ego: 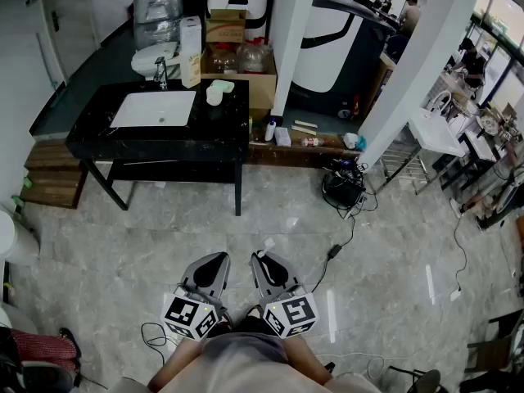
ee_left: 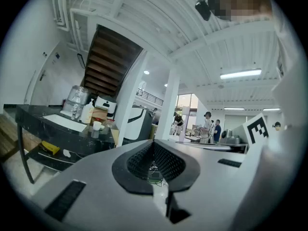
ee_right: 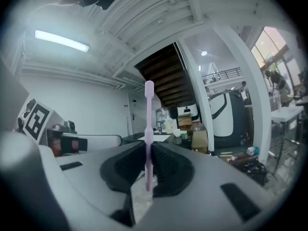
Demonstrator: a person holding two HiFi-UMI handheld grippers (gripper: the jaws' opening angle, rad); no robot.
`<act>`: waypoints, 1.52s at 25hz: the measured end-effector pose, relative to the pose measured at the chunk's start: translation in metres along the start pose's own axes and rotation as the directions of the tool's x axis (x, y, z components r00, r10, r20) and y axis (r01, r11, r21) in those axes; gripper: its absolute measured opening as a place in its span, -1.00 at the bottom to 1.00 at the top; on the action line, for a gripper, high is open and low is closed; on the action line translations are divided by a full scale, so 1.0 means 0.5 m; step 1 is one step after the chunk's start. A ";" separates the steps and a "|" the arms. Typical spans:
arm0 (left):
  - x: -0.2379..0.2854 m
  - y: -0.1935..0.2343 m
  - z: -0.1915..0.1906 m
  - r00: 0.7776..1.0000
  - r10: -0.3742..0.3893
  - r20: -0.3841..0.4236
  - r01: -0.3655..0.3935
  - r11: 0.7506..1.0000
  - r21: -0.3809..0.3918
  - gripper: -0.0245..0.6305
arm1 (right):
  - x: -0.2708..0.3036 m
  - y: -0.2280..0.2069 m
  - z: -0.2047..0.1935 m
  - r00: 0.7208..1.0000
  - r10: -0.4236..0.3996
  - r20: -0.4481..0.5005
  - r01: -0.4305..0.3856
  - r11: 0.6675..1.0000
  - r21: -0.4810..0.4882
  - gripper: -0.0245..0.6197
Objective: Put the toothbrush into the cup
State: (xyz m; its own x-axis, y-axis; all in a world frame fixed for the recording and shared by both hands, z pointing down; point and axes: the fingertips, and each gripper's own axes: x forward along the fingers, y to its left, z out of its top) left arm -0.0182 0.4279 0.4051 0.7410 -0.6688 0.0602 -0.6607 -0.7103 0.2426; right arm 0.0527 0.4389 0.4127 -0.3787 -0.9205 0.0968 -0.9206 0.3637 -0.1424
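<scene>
The black surface (ego: 221, 133) is far ahead of both grippers, across the floor. The left gripper (ee_left: 155, 153) is closed with nothing in it. The right gripper (ee_right: 148, 153) is clenched on the toothbrush. The cup (ego: 214, 94) sits on the surface, far ahead of the right gripper and a bit to its left. The pink toothbrush (ee_right: 148, 124) stands up between the jaws, long way up and down. I think the right gripper must carry it there.

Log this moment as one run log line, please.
stage: standing back from counter | right gripper: shut on toothbrush, upright | left gripper: shut, empty | cup: on counter, not reached
</scene>
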 end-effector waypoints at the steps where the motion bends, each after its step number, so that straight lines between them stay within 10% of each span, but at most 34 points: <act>1: 0.006 -0.003 -0.003 1.000 0.002 -0.003 -0.002 1.000 -0.003 -0.90 | 0.000 -0.005 0.001 1.000 0.005 0.000 -0.005 1.000 0.000 -0.79; 26: 0.139 -0.081 -0.042 0.994 0.004 -0.111 -0.001 1.000 0.020 -0.90 | -0.031 -0.124 -0.010 0.996 0.082 -0.021 -0.083 0.996 -0.023 -0.78; 38: 0.215 0.036 0.006 0.999 0.003 -0.054 -0.003 1.000 0.004 -0.90 | 0.116 -0.142 0.011 0.994 0.107 -0.039 -0.109 0.992 -0.056 -0.78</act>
State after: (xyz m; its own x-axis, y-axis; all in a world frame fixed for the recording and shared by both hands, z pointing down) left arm 0.0494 0.3424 0.4132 0.7444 -0.6580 0.1135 -0.6633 -0.7092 0.2390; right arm 0.0968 0.3591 0.4230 -0.4783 -0.8701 0.1195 -0.8778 0.4693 -0.0963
